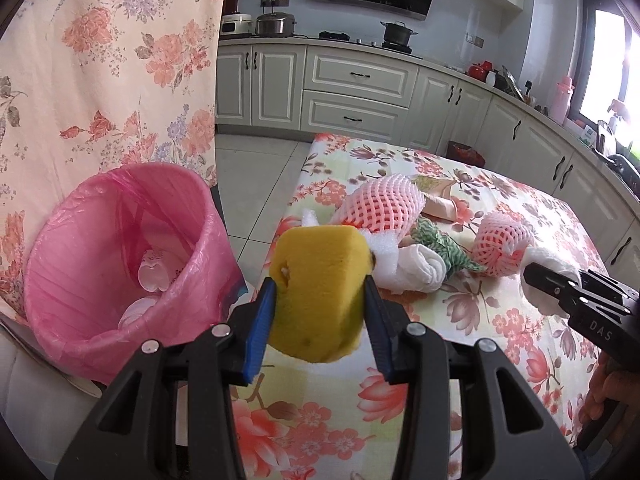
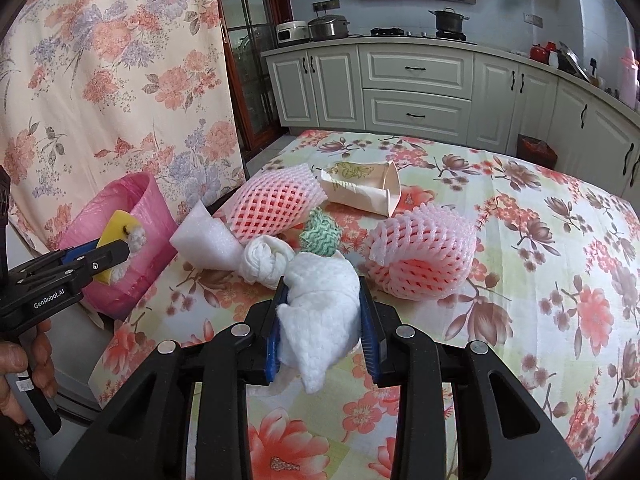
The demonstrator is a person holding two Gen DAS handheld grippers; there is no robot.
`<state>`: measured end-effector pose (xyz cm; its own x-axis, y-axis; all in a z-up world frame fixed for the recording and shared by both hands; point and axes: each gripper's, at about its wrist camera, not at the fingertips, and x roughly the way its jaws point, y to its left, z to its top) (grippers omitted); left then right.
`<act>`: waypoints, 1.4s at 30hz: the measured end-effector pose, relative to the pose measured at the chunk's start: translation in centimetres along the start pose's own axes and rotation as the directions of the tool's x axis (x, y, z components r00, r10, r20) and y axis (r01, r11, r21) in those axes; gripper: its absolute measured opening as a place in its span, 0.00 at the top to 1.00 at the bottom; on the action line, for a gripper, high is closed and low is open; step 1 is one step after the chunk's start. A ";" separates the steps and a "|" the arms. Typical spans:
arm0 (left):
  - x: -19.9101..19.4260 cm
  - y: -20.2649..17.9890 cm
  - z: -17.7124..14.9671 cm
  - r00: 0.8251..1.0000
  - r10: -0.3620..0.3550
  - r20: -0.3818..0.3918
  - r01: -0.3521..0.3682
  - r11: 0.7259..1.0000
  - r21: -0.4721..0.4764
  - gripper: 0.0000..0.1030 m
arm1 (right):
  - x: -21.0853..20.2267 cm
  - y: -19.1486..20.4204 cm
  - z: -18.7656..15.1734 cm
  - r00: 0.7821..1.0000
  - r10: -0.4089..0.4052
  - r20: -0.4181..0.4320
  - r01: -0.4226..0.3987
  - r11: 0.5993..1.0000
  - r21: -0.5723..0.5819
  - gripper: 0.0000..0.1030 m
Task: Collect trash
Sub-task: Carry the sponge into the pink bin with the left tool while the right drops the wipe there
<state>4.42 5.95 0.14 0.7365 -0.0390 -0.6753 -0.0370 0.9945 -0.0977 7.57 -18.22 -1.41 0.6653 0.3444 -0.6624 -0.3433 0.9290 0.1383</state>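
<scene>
While both pieces of trash are being held clear of the table (image 2: pixel 520 240), the step in hand is judged to be carrying them to the bin (image 1: pixel 120 264). The sponge (image 1: pixel 320 292) is sitting clamped between the blue pads of the left gripper (image 1: pixel 320 308), above the table's near corner and just beside the pink-lined bin. Its long axis is running roughly along the fingers, its rounded far end pointing away from the camera toward the pile. The wad (image 2: pixel 320 312) of white padding is being squeezed by the right gripper (image 2: pixel 322 320), jaws nearly together; it is hanging limp, one pointed tip drooping toward the camera.

For a clean drop, each gripper is best brought fully over the bin's mouth before releasing, since the sponge could bounce off the rim and the light wad could cling to a pad.

Further out, two foam nets (image 2: pixel 276 204), a foam sheet (image 2: pixel 204 240), a rolled tissue (image 2: pixel 264 260), a green cloth (image 2: pixel 320 236) and a carton (image 2: pixel 360 188) are lying on the table.
</scene>
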 end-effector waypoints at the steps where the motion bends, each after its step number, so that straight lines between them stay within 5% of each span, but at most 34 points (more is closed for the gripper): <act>1: -0.1 0.2 0.1 1.000 0.001 0.005 -0.001 1.000 -0.004 0.59 | -0.1 0.1 0.2 1.000 -0.001 0.004 0.001 1.000 -0.002 0.69; 25: -5.7 12.0 2.3 0.978 0.171 0.117 -0.154 0.978 -0.141 0.59 | 1.4 10.1 6.8 0.991 0.112 0.072 -0.102 0.985 -0.138 0.69; 42: -5.3 18.5 3.2 0.970 0.219 0.104 -0.197 0.962 -0.191 0.59 | 6.2 20.4 9.9 0.972 0.235 0.011 -0.224 0.939 -0.260 0.69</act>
<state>1.96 24.90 4.28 0.7768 0.1901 -0.6004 -0.3091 0.9457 -0.1004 11.26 4.19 4.52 0.5732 0.5543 -0.6035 -0.6438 0.7602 0.0867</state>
